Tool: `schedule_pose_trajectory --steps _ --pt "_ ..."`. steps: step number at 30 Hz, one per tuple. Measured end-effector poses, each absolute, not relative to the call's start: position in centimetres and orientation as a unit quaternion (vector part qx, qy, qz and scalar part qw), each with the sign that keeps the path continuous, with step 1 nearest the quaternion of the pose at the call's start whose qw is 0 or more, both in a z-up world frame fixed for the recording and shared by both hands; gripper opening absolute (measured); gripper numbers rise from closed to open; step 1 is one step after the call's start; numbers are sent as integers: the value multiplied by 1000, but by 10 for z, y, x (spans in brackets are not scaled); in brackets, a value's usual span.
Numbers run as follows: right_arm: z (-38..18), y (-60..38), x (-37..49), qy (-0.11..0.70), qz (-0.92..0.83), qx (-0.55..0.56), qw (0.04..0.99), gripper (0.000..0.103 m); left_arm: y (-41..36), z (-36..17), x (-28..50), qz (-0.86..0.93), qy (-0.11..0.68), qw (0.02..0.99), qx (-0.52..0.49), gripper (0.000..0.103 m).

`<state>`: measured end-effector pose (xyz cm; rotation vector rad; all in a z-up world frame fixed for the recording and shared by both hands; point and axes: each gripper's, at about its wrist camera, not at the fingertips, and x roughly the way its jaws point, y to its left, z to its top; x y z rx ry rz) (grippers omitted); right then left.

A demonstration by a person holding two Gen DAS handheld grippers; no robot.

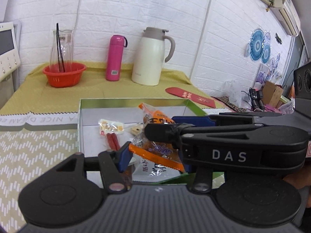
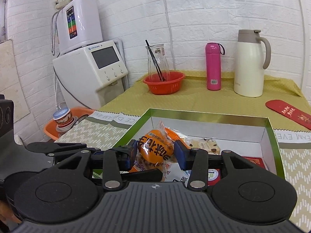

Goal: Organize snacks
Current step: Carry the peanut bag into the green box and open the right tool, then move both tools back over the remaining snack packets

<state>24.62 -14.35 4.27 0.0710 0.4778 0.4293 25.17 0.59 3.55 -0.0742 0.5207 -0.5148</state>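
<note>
Right gripper (image 2: 154,154) pinches the orange snack packet (image 2: 155,145) between its blue pads, low over the box (image 2: 272,136), probably to drop it inside. Left gripper (image 1: 153,155) grips a second orange packet (image 1: 155,151). Behind: red basket (image 2: 164,85), pink bottle (image 2: 213,66).

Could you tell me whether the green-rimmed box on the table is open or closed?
Open: the green-rimmed box has no lid on it, and its white inside shows, with an orange snack packet and other wrapped snacks lying in it.
</note>
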Motion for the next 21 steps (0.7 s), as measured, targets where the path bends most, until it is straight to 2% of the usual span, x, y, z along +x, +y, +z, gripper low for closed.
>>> schedule_pose_trajectory --steps 2,4,5,6,7,9,13,21 --pt "38 -143 255 238 206 40 948 75 4 33 260 -247 261 933 -29 51" --pt "34 -142 263 242 204 44 947 80 3 30 266 -239 268 933 -28 61" --pt "33 -143 265 243 206 47 947 80 4 29 268 -230 268 935 -30 80" --pt "33 -145 265 237 204 49 948 88 5 29 267 -220 259 940 -33 91" --pt "35 -147 263 228 202 49 951 103 7 30 265 -208 246 946 -37 100" --pt "41 -152 254 195 187 47 962 103 11 34 259 -188 218 957 -45 99" --pt "56 -161 239 148 149 19 977 103 17 43 261 -164 230 957 -65 99" --pt "53 -180 220 166 133 31 977 103 13 49 226 -157 218 963 -21 99"
